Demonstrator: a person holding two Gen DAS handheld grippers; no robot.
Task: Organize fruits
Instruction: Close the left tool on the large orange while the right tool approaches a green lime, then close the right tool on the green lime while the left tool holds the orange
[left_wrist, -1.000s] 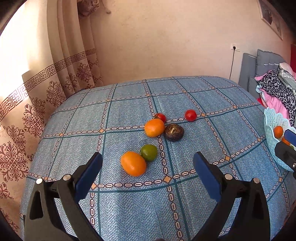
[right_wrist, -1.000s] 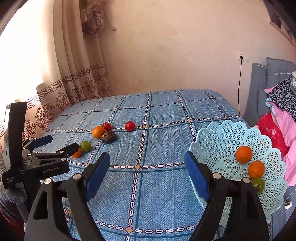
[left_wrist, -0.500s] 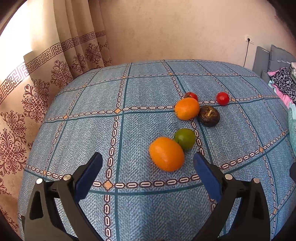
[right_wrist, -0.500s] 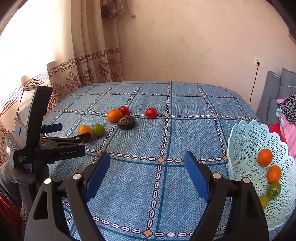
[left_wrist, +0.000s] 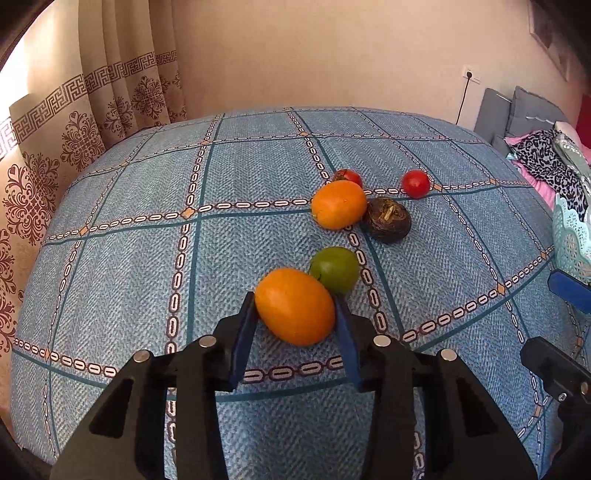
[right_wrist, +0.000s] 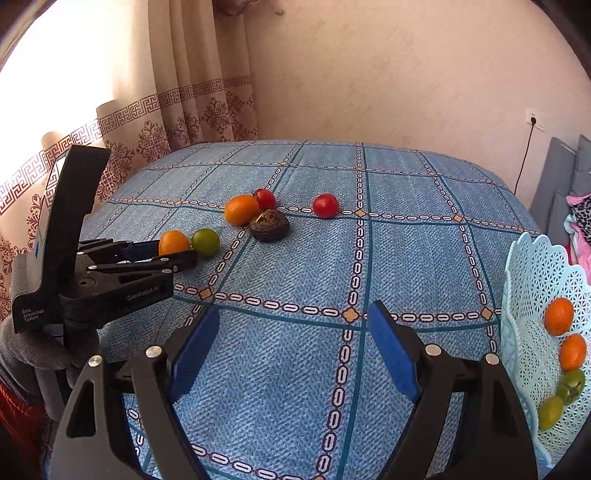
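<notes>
- Left gripper (left_wrist: 295, 317) clamps the near orange (left_wrist: 294, 306), beside a green fruit (left_wrist: 334, 268).
- Right gripper (right_wrist: 291, 343) hangs spread and empty near the basket (right_wrist: 532, 280).

blue checked bed cover (left_wrist: 229, 258) carries six loose fruits and a lattice basket (right_wrist: 532, 295).

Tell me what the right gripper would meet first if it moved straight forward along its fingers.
Probably only the blue patterned cloth: the open right gripper points at a bare patch. The round red tomato lies farther along that line, though depth is unclear.
</notes>
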